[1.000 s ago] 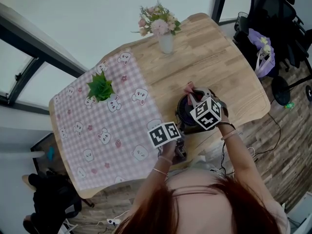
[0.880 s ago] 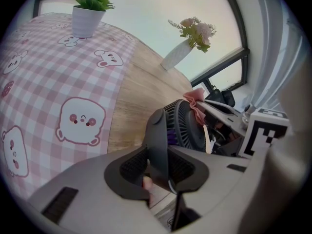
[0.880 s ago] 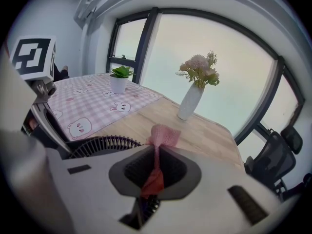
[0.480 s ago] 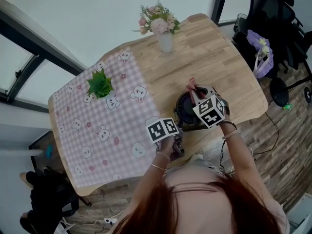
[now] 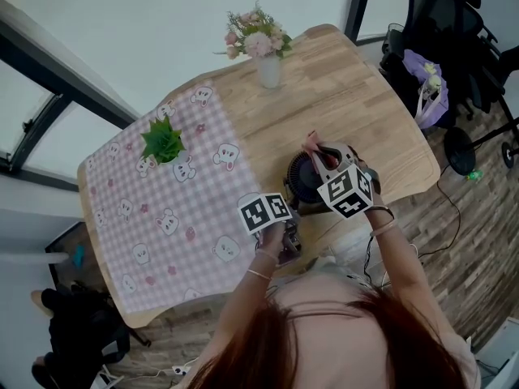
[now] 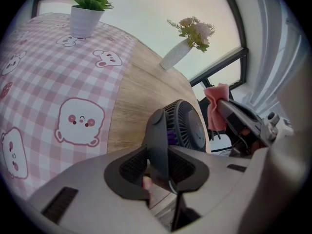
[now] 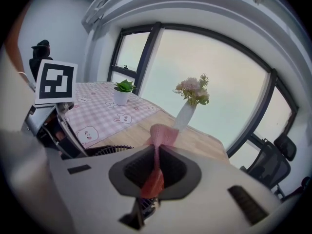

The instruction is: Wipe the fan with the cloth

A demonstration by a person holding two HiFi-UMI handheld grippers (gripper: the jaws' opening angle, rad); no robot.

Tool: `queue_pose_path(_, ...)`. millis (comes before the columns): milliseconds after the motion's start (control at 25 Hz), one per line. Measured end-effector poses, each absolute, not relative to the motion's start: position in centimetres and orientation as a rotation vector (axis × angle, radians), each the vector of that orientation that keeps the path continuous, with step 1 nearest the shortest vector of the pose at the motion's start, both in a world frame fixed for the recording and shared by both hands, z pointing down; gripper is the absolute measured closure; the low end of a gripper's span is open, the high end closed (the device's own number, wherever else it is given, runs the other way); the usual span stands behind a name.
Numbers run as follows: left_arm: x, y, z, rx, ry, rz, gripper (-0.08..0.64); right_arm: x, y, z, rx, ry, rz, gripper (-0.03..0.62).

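Note:
A small dark fan [image 5: 303, 180] stands near the table's front edge. My left gripper [image 5: 289, 239] is at its near side. In the left gripper view the jaws [image 6: 158, 167] are shut on the fan's dark grey stand arm [image 6: 157, 139], with the grille [image 6: 189, 126] just beyond. My right gripper [image 5: 318, 154] is over the fan's far right side, shut on a pink cloth [image 5: 311, 143]. In the right gripper view the cloth [image 7: 159, 143] is pinched between the jaws [image 7: 156, 172] and sticks up past them, with the fan grille [image 7: 109, 150] below left.
A pink checked tablecloth [image 5: 154, 217] covers the table's left half. On it stands a small potted plant [image 5: 165, 141]. A white vase of flowers [image 5: 264, 58] is at the far edge. A black office chair [image 5: 454, 31] and a purple bag [image 5: 428, 96] are to the right.
Both grippers stay on the fan. The right gripper with the cloth has shifted only slightly over the fan's top. The head view has drifted a little.

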State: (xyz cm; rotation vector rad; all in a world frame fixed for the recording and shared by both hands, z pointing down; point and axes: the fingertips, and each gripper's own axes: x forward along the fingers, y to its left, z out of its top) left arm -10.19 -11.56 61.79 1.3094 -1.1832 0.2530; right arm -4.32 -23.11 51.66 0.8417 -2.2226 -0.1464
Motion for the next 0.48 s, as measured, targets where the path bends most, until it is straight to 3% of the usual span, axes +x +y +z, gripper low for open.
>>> queue_pose_path(480, -10.2, -11.6, 61.8, 1.311, -1.191, 0.254, 0.451, -5.9, -19.6, 55.4, 0.712, -2.225, -0.054, 0.568)
